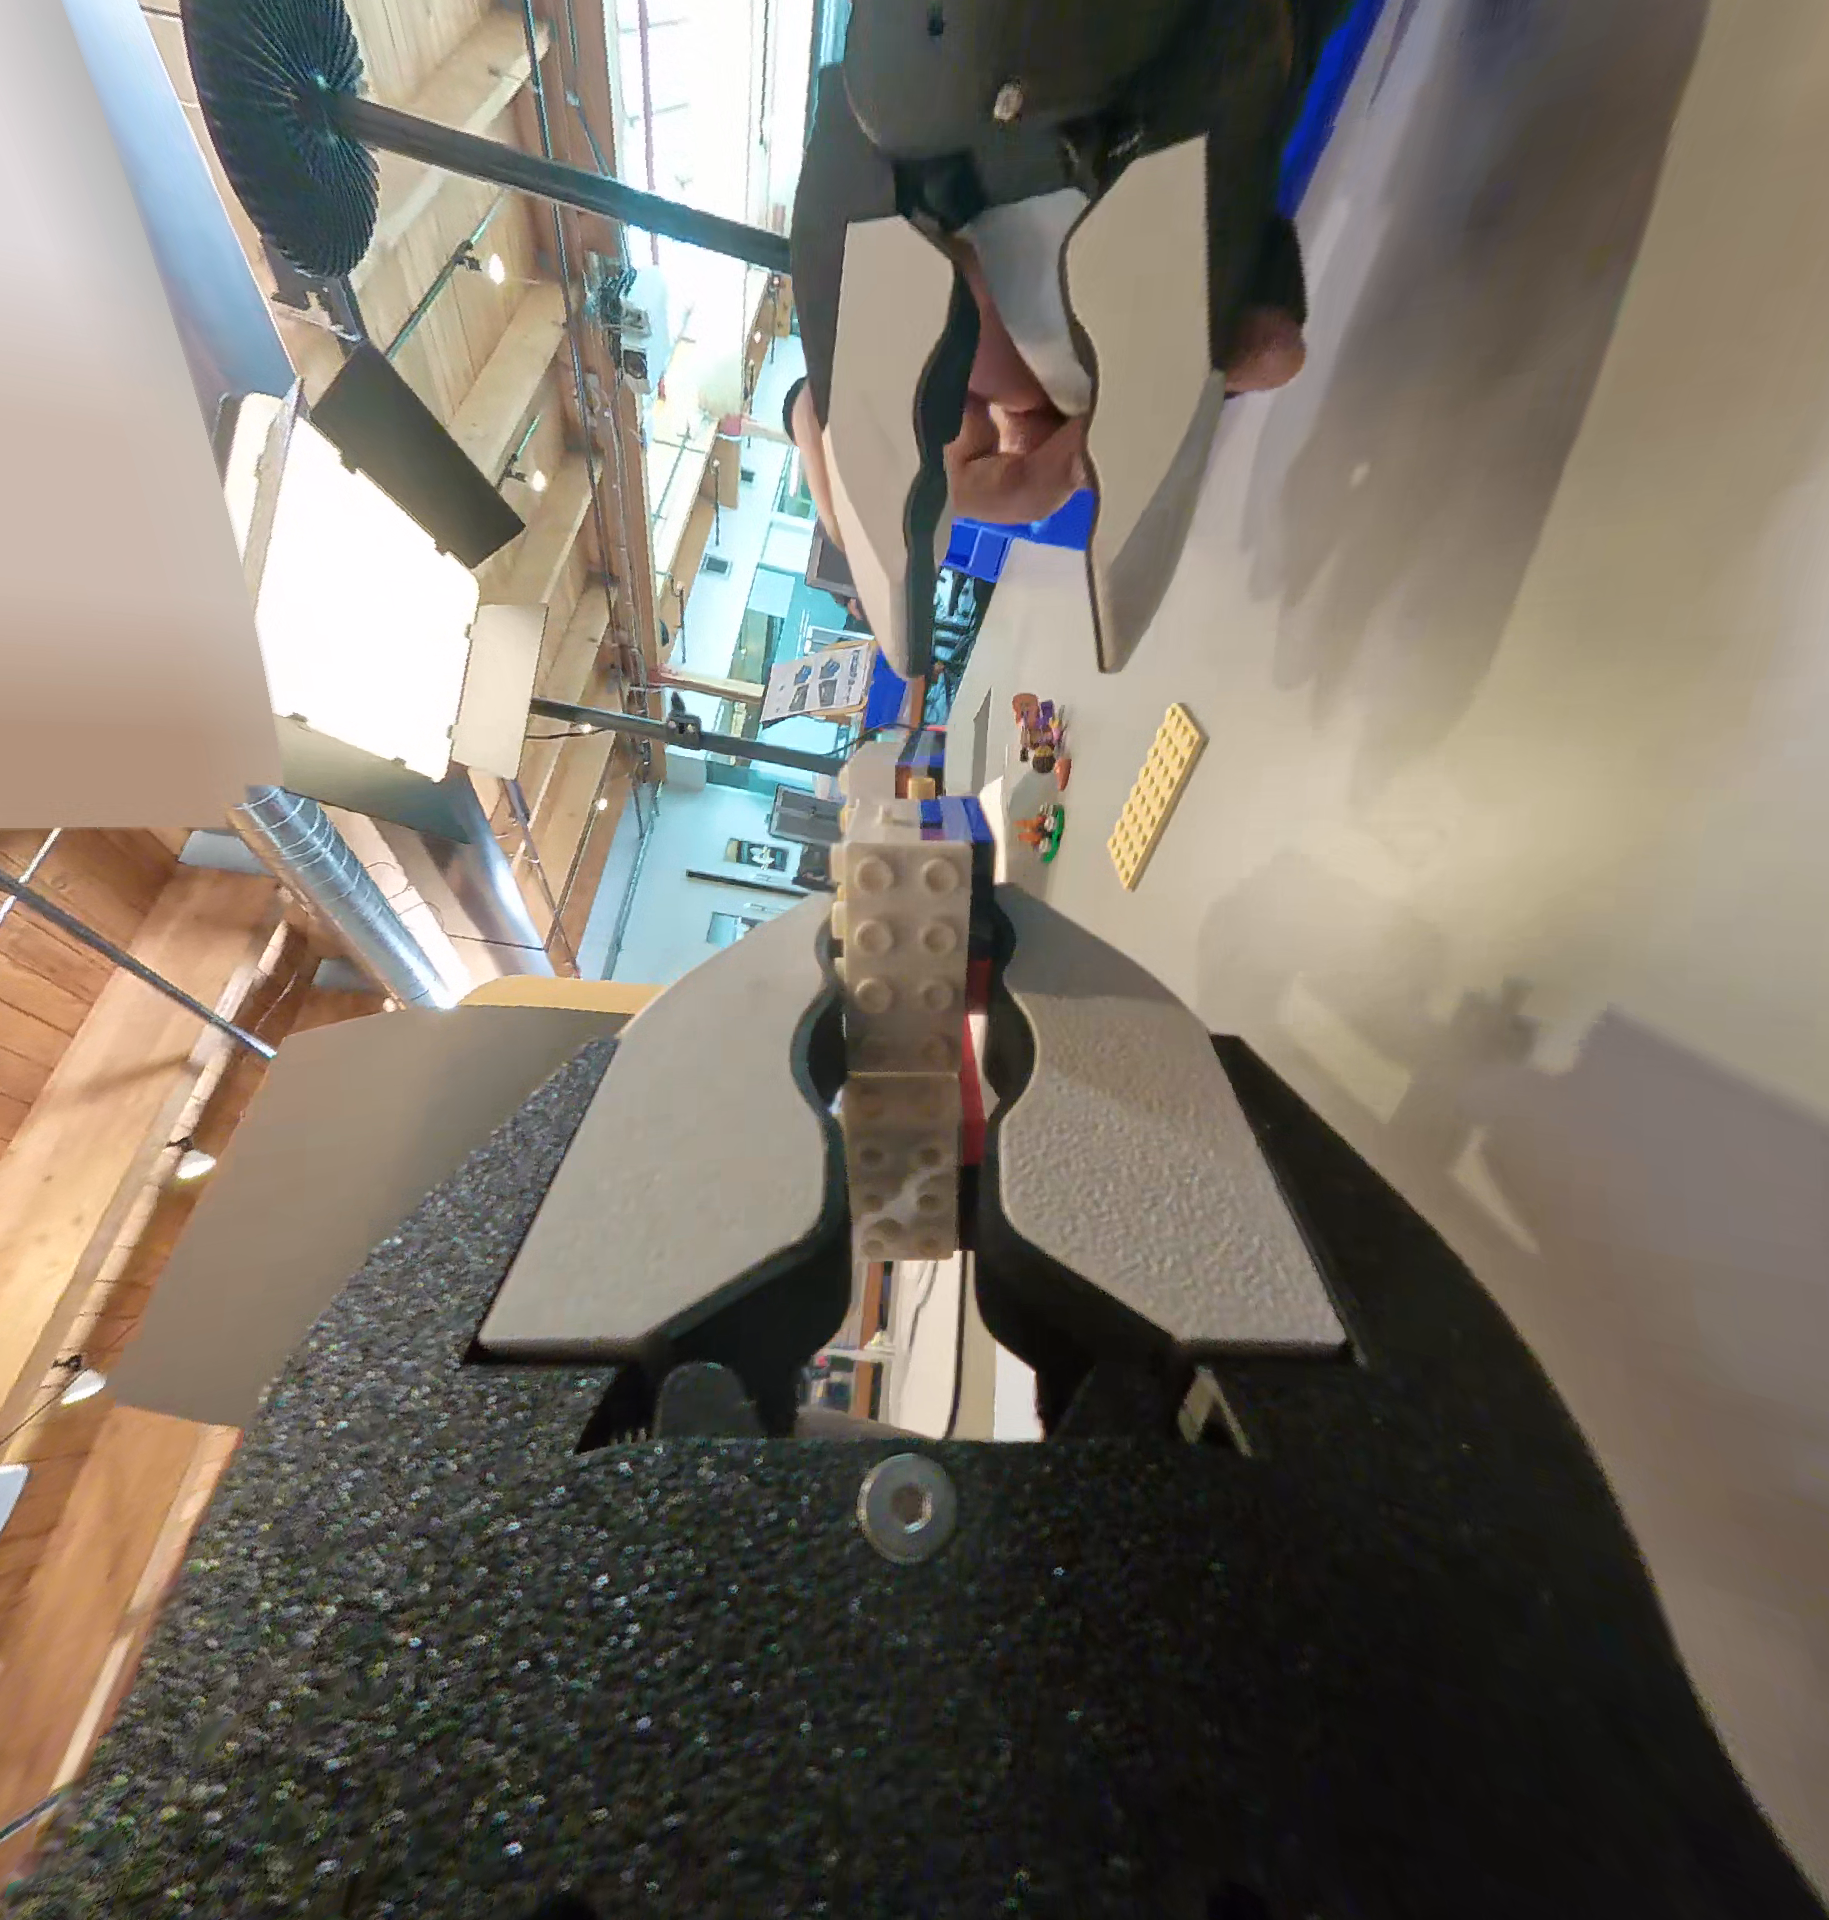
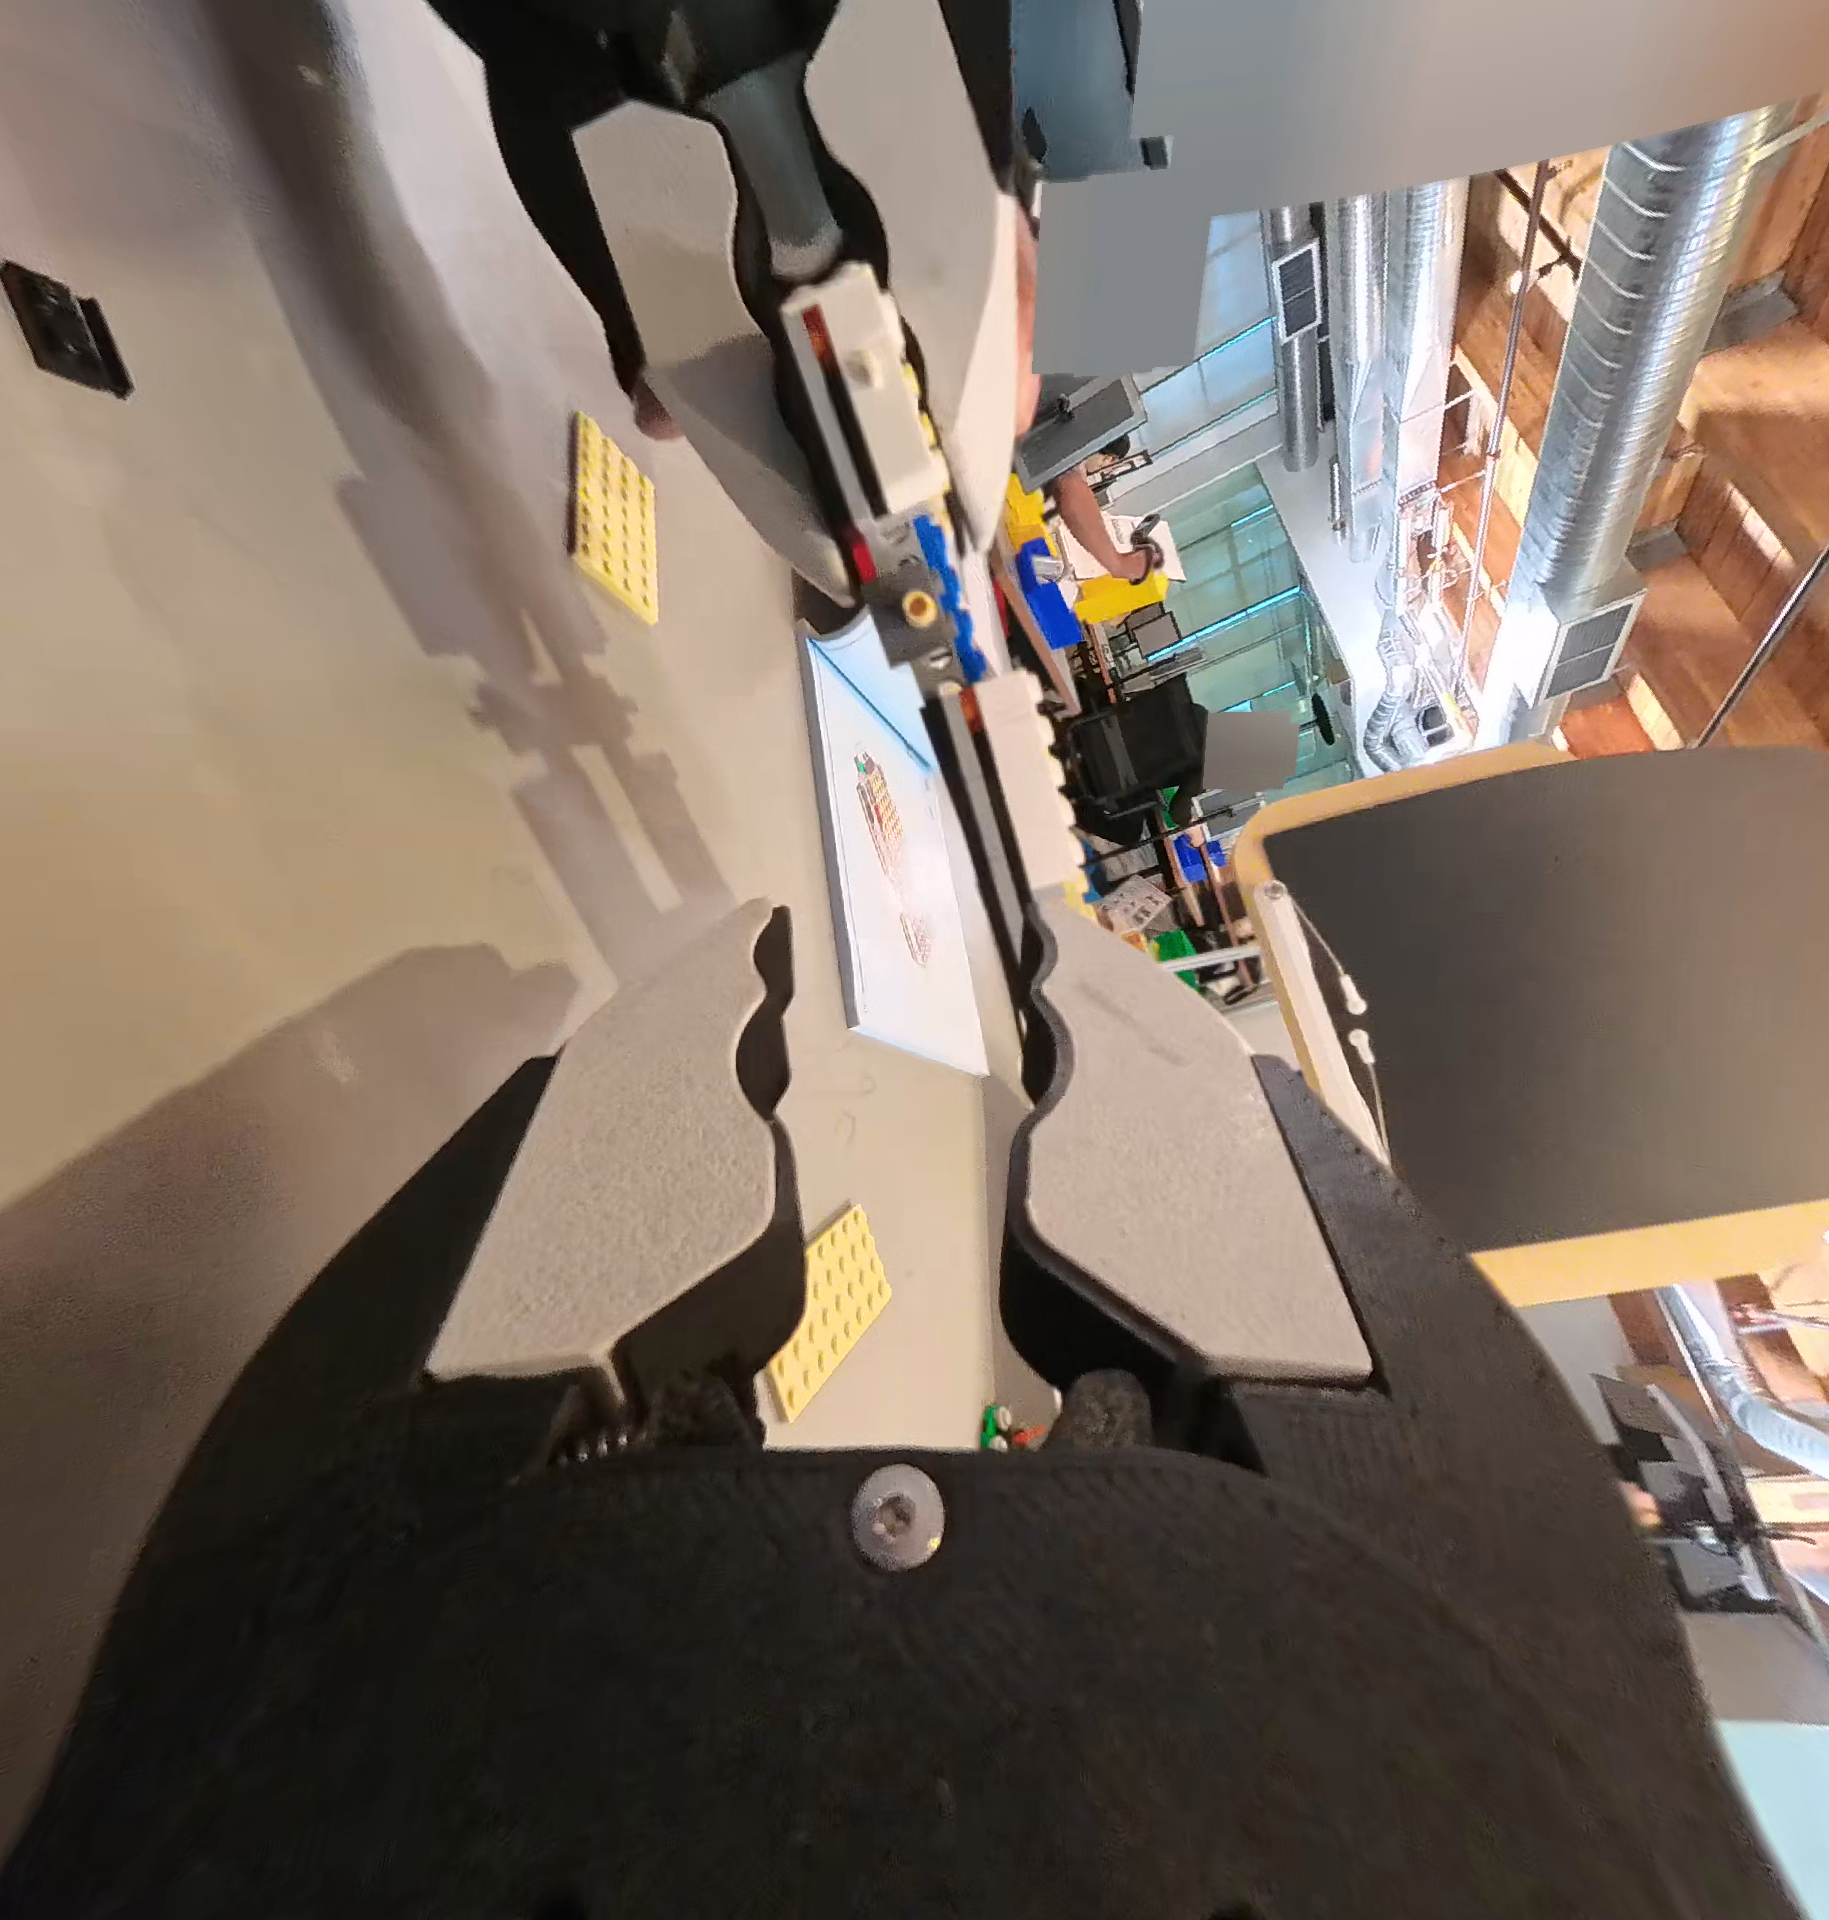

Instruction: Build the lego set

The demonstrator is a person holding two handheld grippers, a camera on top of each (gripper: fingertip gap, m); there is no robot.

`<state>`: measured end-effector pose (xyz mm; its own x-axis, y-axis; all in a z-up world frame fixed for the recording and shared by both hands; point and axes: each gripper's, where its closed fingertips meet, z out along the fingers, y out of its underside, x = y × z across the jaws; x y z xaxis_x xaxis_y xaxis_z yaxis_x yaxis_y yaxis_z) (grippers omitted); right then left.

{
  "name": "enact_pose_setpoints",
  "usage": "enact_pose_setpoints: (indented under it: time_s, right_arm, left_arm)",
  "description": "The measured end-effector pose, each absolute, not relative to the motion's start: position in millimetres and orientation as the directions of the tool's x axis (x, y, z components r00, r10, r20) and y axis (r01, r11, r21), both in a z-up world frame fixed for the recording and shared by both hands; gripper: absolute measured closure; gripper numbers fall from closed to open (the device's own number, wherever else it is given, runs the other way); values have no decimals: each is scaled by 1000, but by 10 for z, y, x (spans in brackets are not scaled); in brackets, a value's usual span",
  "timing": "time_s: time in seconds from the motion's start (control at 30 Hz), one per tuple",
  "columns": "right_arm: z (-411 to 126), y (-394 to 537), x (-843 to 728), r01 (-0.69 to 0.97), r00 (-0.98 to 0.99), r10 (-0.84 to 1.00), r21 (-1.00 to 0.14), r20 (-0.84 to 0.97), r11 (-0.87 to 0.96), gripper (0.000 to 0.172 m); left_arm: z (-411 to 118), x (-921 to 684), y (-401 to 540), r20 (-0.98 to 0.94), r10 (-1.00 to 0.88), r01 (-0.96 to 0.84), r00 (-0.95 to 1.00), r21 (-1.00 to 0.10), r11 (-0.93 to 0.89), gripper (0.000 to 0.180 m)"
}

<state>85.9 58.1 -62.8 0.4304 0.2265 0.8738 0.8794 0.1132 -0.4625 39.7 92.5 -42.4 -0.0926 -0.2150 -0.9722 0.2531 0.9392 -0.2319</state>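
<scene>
Place: open workshop or lab hall.
Ceiling: wooden beams (image 1: 79, 1039), bare metal ducts (image 2: 1616, 416).
Lighting: studio light panel (image 1: 359, 613) on a stand.
Work area: grey table (image 1: 1512, 727), blue bins (image 2: 1050, 603), glass partitions (image 2: 1253, 582).

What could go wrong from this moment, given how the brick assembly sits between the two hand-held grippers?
1. The left hand-held gripper clamps only one end of the long brick assembly; the overhang may lever it loose or snap a joint.
2. The right hand-held gripper is open, one finger close beside the assembly; a nudge could knock it.
3. Falling pieces could scatter among the yellow plate and small figures.
</scene>
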Motion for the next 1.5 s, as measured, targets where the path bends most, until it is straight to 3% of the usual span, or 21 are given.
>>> enact_pose_setpoints:
  time_s: [0.17,0.4,0.67,0.8,0.97,1.1,1.33,1.5]
  right_arm:
    - [-664,636,826,881,438,199,-463,877,103,128]
    - [-610,700,962,860,499,127,-508,858,52,126]
    - [-581,775,1063,738,671,112,-675,733,-2,131]
    - [-537,820,1037,553,826,136,-833,547,-10,136]
    - [-376,880,1025,106,967,228,-994,109,27,136]
    - [-281,925,1066,-109,958,272,-992,-87,68,135]
    - [-74,876,897,-54,941,337,-979,17,199,125]
    - [166,832,860,-168,928,369,-940,-49,297,120]
  left_arm:
    - [-398,443,994,-977,-208,211,-45,-213,954,158]
    - [-360,455,1017,-947,-318,222,-51,-322,920,158]
    - [-292,482,1077,-904,-426,218,-24,-421,881,159]
    - [-241,497,1128,-866,-499,219,-1,-488,845,159]
    - [-169,488,1129,-831,-556,246,26,-534,809,159]
    - [-66,442,1087,-781,-624,302,22,-590,749,158]
    - [209,253,907,-692,-721,467,-39,-651,599,158]
    - [364,151,784,-577,-803,537,-149,-729,424,158]
